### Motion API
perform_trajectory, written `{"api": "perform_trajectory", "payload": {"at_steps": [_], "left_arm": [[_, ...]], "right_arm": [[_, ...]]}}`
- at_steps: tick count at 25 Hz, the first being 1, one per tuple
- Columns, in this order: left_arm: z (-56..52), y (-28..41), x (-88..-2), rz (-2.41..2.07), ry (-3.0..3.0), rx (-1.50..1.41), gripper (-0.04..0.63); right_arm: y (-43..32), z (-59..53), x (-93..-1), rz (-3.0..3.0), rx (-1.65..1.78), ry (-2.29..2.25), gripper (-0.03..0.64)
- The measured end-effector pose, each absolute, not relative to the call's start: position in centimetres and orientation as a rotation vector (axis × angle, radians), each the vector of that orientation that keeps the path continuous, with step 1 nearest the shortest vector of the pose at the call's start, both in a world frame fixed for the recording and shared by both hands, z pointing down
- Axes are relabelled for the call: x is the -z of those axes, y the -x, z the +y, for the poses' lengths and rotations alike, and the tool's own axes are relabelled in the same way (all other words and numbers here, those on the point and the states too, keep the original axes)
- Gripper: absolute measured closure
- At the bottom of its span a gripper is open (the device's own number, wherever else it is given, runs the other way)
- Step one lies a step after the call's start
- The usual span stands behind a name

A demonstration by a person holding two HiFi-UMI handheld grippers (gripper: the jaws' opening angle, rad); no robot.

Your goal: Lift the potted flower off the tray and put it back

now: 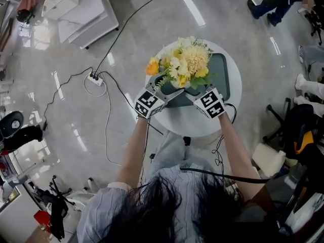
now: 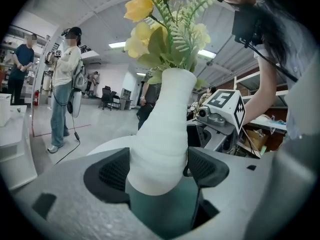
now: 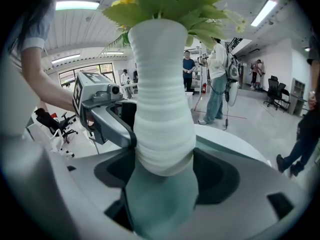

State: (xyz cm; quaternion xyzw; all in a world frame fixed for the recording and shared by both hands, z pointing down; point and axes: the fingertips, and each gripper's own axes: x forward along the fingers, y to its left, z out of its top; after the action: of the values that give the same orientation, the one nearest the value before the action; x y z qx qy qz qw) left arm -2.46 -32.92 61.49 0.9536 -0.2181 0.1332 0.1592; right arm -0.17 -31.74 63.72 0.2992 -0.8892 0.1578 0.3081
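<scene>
I have both tongs clenched on the potted flower (image 1: 183, 65). The left gripper (image 2: 159, 170) presses its 2 dark pads onto the lower swell of the white ribbed pot (image 2: 162, 134), and the right gripper (image 3: 165, 166) pinches the same band from the opposite side. In the head view they come in from 7 and 5 o'clock, so the pot is squeezed between 2 opposed grips. I judge that sensible, since the pot is tall and narrow-necked with a heavy spray of yellow and cream blooms on top, and 1 low grip alone might let it tip.

The pot is at the 9 o'clock end of the dark green tray (image 1: 221, 75). Green shows directly under its base in both gripper views, but I cannot tell whether the base rests on the tray or hangs just clear of it. My guess is that this is right at lift-off or set-down.

The tray lies on a small round white table (image 1: 195, 123), towards its 2 o'clock side, with nothing else on it. Around it is a glossy pale floor (image 1: 66, 105) that reflects the ceiling strip lights. A power strip (image 1: 94, 77) lies at 9 o'clock of the table, with a black cable (image 1: 109, 115) looping away from it. It looks like a big open workroom, with people (image 2: 62, 84) standing well apart from the table and office chairs (image 3: 272, 89) at the far wall.
</scene>
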Motion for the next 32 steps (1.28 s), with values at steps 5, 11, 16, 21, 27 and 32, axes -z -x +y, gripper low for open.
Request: {"api": "perform_trajectory", "payload": {"at_steps": [5, 11, 16, 21, 27, 32], "left_arm": [[-33.7, 1.8, -62.7, -0.622, -2.719, -0.376, 0.244], [-34.0, 2.0, -62.8, -0.646, -2.705, -0.295, 0.244], [-34.0, 2.2, -63.0, -0.659, -2.697, -0.283, 0.244], [-34.3, 2.6, -63.2, -0.711, -2.676, -0.24, 0.244], [-34.0, 2.5, -63.4, -0.78, -2.664, -0.193, 0.244], [-33.9, 3.6, -63.8, -0.82, -2.646, -0.215, 0.244]], "right_arm": [[-0.6, -32.7, -65.0, -2.351, -0.398, -0.791, 0.267], [-0.3, -33.0, -64.7, -2.377, -0.376, -0.792, 0.267], [0.0, -32.9, -64.7, -2.379, -0.36, -0.779, 0.267], [0.3, -33.2, -64.7, -2.383, -0.346, -0.799, 0.267], [-0.4, -33.0, -65.0, -2.388, -0.342, -0.833, 0.267], [-0.1, -32.9, -65.7, -2.372, -0.38, -0.843, 0.267]]}}
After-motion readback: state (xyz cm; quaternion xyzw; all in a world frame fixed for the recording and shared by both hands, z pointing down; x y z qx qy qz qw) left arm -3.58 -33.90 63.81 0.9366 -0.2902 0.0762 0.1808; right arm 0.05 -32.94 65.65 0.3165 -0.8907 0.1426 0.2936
